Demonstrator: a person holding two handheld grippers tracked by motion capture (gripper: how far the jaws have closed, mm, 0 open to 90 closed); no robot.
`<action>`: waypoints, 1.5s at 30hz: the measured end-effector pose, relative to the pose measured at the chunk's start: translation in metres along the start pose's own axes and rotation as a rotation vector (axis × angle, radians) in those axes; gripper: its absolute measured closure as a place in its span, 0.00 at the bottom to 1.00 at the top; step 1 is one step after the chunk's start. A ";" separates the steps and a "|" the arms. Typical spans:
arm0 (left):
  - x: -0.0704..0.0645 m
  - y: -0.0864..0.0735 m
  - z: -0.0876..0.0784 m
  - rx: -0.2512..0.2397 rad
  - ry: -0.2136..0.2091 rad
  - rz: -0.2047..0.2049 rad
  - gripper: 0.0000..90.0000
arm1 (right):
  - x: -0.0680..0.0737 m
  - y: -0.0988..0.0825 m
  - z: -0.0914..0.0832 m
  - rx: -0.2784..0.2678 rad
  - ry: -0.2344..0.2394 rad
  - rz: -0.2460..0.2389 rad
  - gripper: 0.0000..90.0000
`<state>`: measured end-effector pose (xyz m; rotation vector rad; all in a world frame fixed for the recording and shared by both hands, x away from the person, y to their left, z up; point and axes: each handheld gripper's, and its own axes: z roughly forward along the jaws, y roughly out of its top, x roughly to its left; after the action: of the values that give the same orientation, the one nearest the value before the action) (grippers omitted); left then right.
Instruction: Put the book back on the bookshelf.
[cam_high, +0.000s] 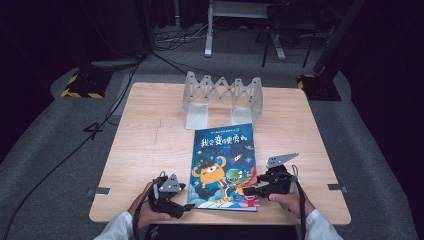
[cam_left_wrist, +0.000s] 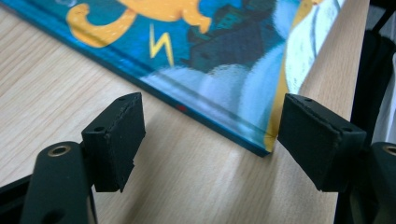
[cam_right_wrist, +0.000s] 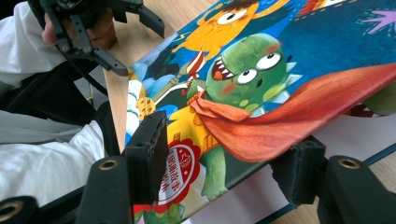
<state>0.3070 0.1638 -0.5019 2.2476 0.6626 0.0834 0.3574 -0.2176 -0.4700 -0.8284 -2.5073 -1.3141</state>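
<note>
The right gripper (cam_high: 254, 190) is working at the near right corner of the picture book (cam_high: 222, 167) in the high view, while the left gripper (cam_high: 186, 206) is waiting at the near left corner. The book is lying flat on the wooden table (cam_high: 145, 145), just in front of the folding book rack (cam_high: 222, 97), whose slots are standing empty.

The left gripper view is showing jaws apart, astride the book's corner (cam_left_wrist: 266, 142), gripping nothing.

In the right gripper view the front cover (cam_right_wrist: 289, 93) is lifting between the parted jaws, one beneath, one above, not pinching. Opening looks underway; next, a firm pinch.
</note>
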 end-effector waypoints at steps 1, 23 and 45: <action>0.002 0.000 -0.001 -0.002 -0.004 -0.011 0.26 | 0.002 0.000 -0.001 -0.013 -0.005 -0.021 0.48; 0.020 0.010 0.004 -0.010 -0.011 -0.095 0.22 | 0.030 0.003 -0.013 -0.099 -0.025 -0.214 0.49; 0.037 0.037 0.031 -0.046 -0.163 -0.186 0.07 | 0.042 0.002 -0.019 -0.143 -0.046 -0.363 0.48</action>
<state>0.3630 0.1409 -0.5029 2.1116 0.7685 -0.1733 0.3219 -0.2152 -0.4404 -0.4430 -2.7173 -1.6156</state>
